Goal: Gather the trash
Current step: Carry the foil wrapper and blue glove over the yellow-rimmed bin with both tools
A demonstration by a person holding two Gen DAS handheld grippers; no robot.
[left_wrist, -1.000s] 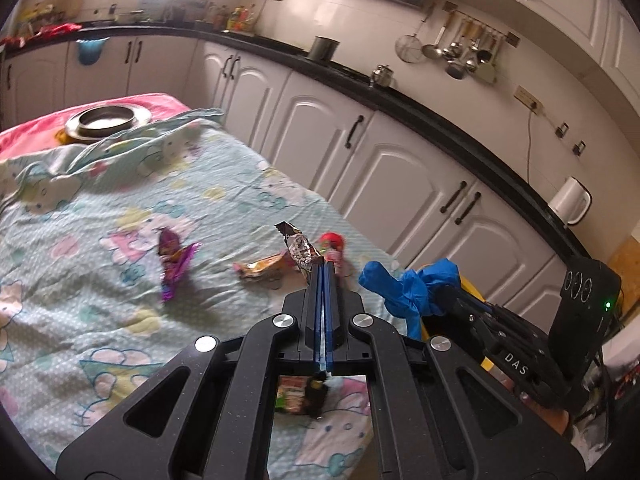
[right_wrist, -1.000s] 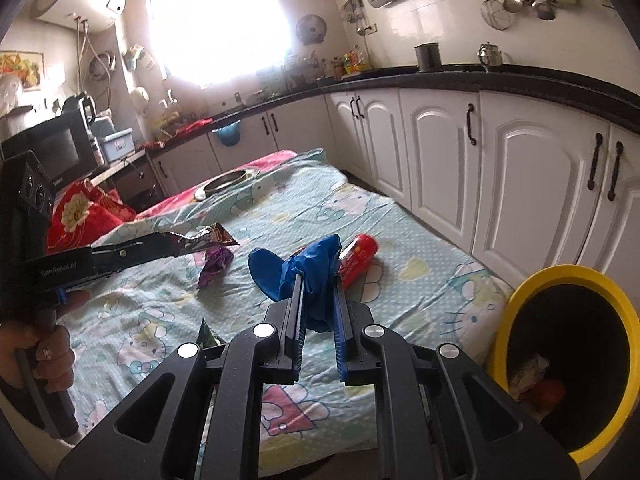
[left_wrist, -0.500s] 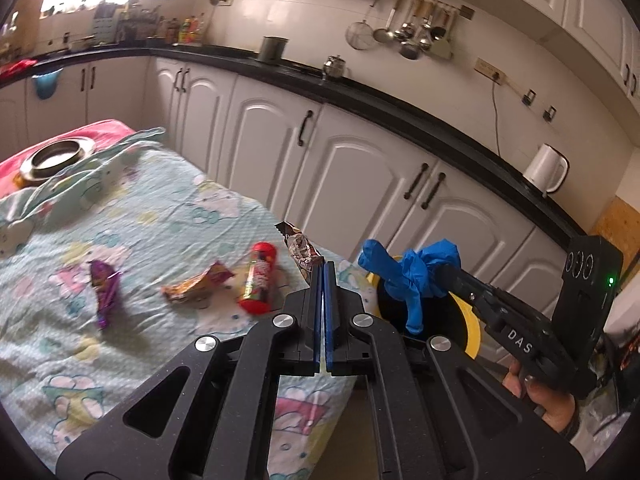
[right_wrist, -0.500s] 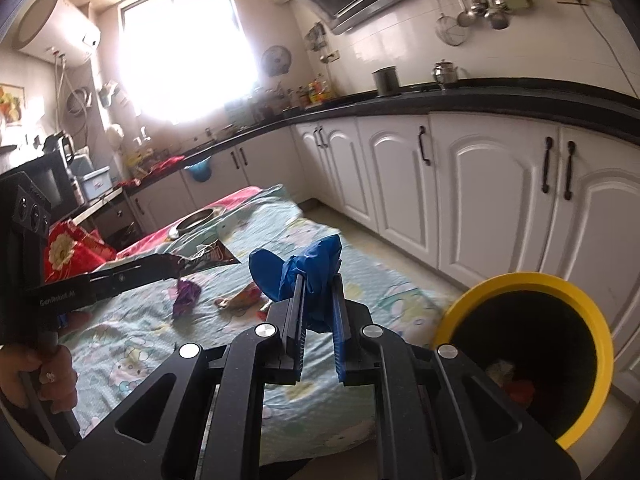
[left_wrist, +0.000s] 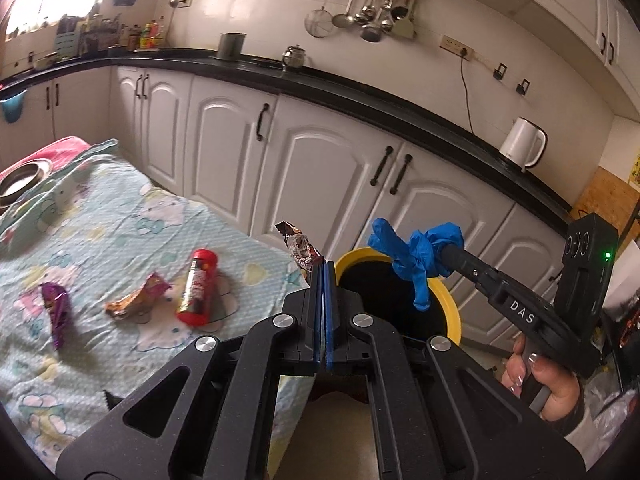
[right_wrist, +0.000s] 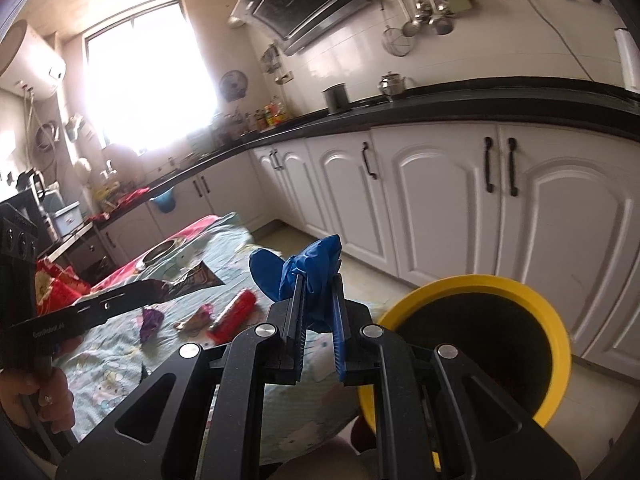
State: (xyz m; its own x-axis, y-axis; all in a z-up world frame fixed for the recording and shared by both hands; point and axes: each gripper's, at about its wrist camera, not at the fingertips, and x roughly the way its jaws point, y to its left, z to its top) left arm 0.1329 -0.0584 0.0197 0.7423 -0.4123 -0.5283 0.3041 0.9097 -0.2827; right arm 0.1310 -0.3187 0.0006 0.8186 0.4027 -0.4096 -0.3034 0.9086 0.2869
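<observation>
Both grippers have swung from over the table toward the yellow trash bin (right_wrist: 472,280) at its right end. Left gripper (left_wrist: 322,268) pinches a brown snack wrapper (left_wrist: 300,246); right gripper (right_wrist: 318,292) clamps a crumpled blue glove (right_wrist: 308,264), near the bin's rim. Neither is dropped yet. Left behind on the cartoon-print tablecloth (left_wrist: 120,224): a red tube (left_wrist: 198,286), an orange wrapper (left_wrist: 136,298) and a purple wrapper (left_wrist: 58,312).

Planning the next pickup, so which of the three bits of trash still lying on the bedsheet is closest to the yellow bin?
The red tube. It lies nearest the yellow bin, with the orange wrapper and the purple wrapper each farther away.
</observation>
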